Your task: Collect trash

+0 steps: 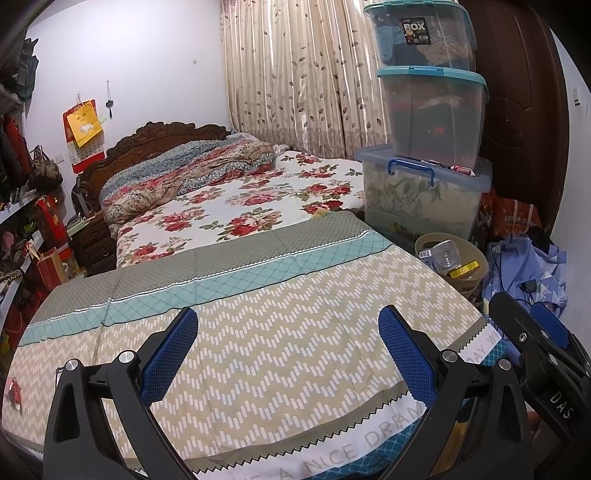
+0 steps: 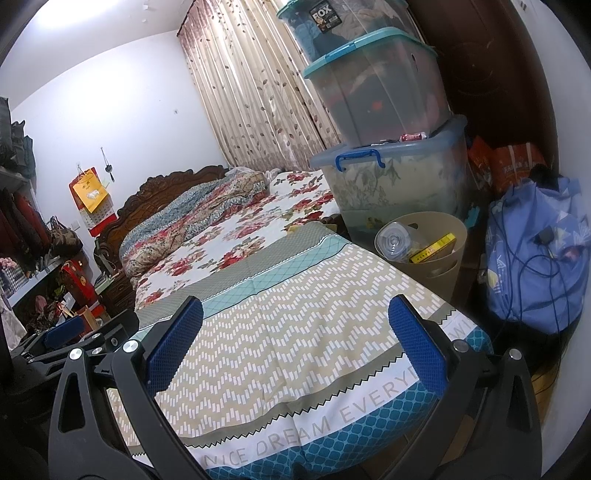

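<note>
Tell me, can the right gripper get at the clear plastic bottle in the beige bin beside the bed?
Probably yes. The right gripper is open, holding nothing, and the bottle lies on top in the bin, uncovered. Only the bed corner sits between them.

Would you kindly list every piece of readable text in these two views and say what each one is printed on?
"BOX": black label on the top storage bin.
"A NICE DREAM": hem of the patterned cloth, left wrist view.
"NICE DREAM EVERYD", cut off by a finger: same hem, right wrist view.
"DAS": body of the right claw.
Too small or blurred: wall calendar, yellow box in the waste bin, orange bags.
</note>
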The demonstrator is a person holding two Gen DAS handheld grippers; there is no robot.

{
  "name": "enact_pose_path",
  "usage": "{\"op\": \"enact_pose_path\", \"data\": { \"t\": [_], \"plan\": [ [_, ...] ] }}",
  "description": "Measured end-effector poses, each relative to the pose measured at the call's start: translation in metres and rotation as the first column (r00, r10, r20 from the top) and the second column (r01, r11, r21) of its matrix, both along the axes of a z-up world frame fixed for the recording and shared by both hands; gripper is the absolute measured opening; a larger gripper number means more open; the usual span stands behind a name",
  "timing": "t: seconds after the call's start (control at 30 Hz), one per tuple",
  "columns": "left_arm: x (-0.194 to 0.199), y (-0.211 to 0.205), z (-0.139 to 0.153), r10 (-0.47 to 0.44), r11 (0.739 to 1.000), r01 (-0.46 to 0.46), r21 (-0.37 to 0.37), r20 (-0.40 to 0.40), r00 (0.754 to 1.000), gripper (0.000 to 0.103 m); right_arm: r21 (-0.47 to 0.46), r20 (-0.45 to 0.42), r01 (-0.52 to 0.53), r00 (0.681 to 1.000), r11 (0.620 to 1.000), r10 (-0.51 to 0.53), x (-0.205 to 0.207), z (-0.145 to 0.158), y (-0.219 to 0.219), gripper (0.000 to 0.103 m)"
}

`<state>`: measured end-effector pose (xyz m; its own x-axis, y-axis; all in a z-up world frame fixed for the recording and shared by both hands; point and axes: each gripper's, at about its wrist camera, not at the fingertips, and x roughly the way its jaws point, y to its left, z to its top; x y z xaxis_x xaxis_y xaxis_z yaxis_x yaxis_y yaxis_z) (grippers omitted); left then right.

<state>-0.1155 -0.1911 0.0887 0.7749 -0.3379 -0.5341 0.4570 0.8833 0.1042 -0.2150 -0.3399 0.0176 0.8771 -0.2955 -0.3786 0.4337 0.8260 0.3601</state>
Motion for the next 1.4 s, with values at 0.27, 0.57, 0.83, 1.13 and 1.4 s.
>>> {"op": "enact_pose_path", "data": {
  "t": [0.27, 0.57, 0.83, 1.13, 1.4],
  "plan": [
    [0.0003, 0.0014, -0.002, 0.002, 1.0, -0.002, 0.0, -0.002, 1.0, 0.094, 0.001, -0.001, -0.001, 1.0, 1.0, 0.001, 0.0006, -0.0005, -0.0009, 0.099],
    [0.0001, 0.0017, -0.0025, 0.0, 1.0, 0.0, 0.001, 0.0, 1.0, 0.094, 0.0, -0.001, -0.002, 1.0, 1.0, 0.002, 0.0008, -0.0004, -0.0013, 0.099],
    [0.0004, 0.0024, -0.0022, 0.001, 1.0, -0.001, 0.002, 0.003, 1.0, 0.094, 0.001, -0.001, -0.001, 1.0, 1.0, 0.001, 0.0011, 0.0, -0.0019, 0.099],
    [0.0012, 0.0037, -0.0021, -0.004, 1.0, 0.004, 0.003, 0.003, 1.0, 0.094, 0.002, -0.004, -0.003, 1.0, 1.0, 0.003, 0.0012, -0.0019, -0.0013, 0.099],
    [0.001, 0.0027, -0.0019, -0.004, 1.0, 0.004, 0.005, 0.003, 1.0, 0.094, 0.001, -0.002, -0.002, 1.0, 1.0, 0.002, 0.0014, -0.0012, -0.0016, 0.099]
  ]
}}
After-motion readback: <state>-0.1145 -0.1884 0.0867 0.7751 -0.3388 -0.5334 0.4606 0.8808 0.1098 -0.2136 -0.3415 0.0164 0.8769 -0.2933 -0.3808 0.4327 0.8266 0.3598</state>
